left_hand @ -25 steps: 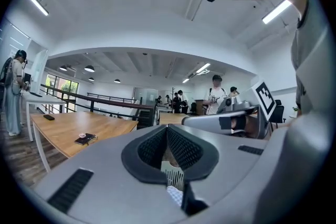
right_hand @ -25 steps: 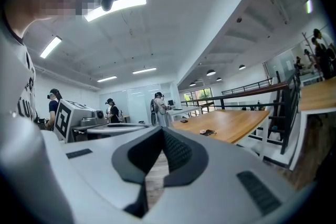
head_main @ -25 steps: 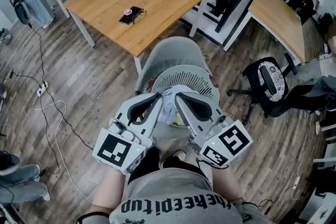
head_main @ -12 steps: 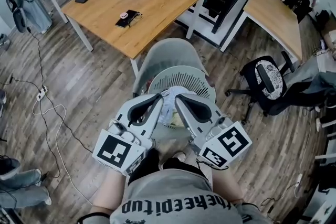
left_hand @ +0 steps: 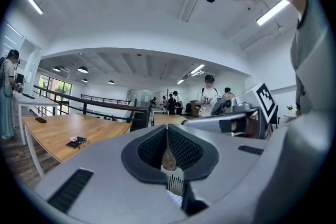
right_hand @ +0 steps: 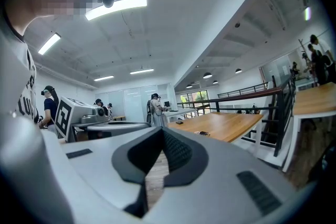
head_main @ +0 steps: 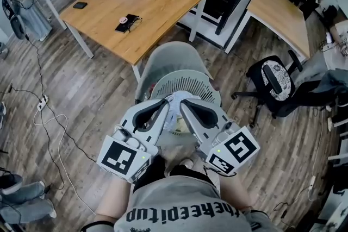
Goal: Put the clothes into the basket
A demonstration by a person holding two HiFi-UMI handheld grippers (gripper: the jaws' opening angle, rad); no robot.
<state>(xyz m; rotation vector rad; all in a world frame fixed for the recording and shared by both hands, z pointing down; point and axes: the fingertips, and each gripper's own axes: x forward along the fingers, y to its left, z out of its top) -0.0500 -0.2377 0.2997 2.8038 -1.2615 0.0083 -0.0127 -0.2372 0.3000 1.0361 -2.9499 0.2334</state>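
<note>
The clothes, a pale bundle, are lying inside the white slatted basket at the centre of the head view. A grey chair is showing just above it. The left tongs and right tongs are hovering side by side over the bundle, each with its jaws pressed together on nothing. A wooden desk is filling the upper left.

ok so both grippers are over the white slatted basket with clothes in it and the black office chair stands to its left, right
Not quite: the black office chair stands to the right of the white slatted basket, not the left, as the head view shows. The rest holds: the left gripper and right gripper are over that basket, with clothes in it.
</note>
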